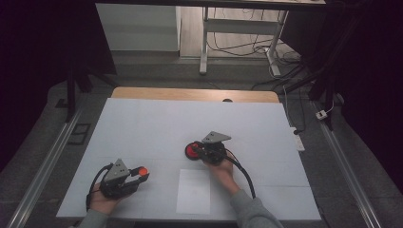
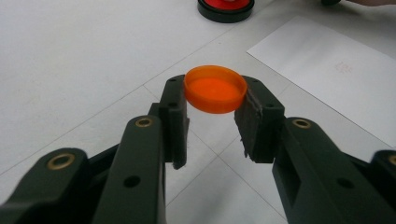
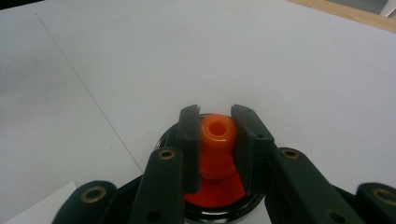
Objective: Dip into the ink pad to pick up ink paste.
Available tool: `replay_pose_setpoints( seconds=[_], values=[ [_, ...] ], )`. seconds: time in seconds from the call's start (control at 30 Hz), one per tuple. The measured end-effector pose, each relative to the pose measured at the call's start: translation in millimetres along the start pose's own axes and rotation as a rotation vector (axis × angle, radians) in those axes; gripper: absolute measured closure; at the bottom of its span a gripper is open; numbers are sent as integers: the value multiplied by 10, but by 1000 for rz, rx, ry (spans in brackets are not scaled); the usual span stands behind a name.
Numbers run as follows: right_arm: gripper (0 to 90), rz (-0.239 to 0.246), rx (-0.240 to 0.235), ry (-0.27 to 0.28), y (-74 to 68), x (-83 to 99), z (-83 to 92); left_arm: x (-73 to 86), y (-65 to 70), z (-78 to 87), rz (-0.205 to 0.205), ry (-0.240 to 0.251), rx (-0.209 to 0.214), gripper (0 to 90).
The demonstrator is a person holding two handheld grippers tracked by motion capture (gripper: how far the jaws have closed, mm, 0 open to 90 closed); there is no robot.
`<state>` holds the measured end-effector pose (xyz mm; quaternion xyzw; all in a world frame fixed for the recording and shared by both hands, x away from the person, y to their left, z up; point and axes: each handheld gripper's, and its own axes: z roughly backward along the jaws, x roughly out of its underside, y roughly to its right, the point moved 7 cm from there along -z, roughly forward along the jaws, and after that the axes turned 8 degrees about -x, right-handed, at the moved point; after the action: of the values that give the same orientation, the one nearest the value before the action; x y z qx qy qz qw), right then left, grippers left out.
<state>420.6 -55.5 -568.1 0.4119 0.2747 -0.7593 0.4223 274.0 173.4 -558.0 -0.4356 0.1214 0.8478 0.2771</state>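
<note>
High view: one orange cap (image 1: 141, 170), one ink pad (image 1: 192, 150)

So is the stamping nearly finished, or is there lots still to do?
Looks about midway. Done: the orange cap is off and pinched in the left claw. In hand: the right claw grips the orange stamp over the red ink pad. Probably left: pressing it on the white paper sheet, where only a faint mark shows, then recapping.

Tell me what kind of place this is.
Probably a lab or workshop set up for recording: a white-topped table, loose cables on the floor behind it, and a metal desk frame beyond.
</note>
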Motion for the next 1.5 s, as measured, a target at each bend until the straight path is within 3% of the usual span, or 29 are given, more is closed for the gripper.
replay_pose_setpoints(
  seconds=[0.13,0.23,0.33,0.43,0.77,1.5],
  values=[
    [727,-1,0,-7,9,-5,2,-5,-1,-1,1,3,-2,645],
    [726,-4,-25,-7,32,-21,16,-11,0,1,1,4,-1,645],
    [725,-79,-61,107,79,-168,181,-2,-11,-5,2,1,1,645],
    [725,-111,-74,156,93,-253,301,-3,-17,-11,2,0,0,645],
    [725,-78,-80,111,-39,-257,302,0,-18,-5,0,0,-2,645],
    [724,-75,-99,115,-97,-256,411,16,-34,1,8,-3,-12,645]
  ],
)
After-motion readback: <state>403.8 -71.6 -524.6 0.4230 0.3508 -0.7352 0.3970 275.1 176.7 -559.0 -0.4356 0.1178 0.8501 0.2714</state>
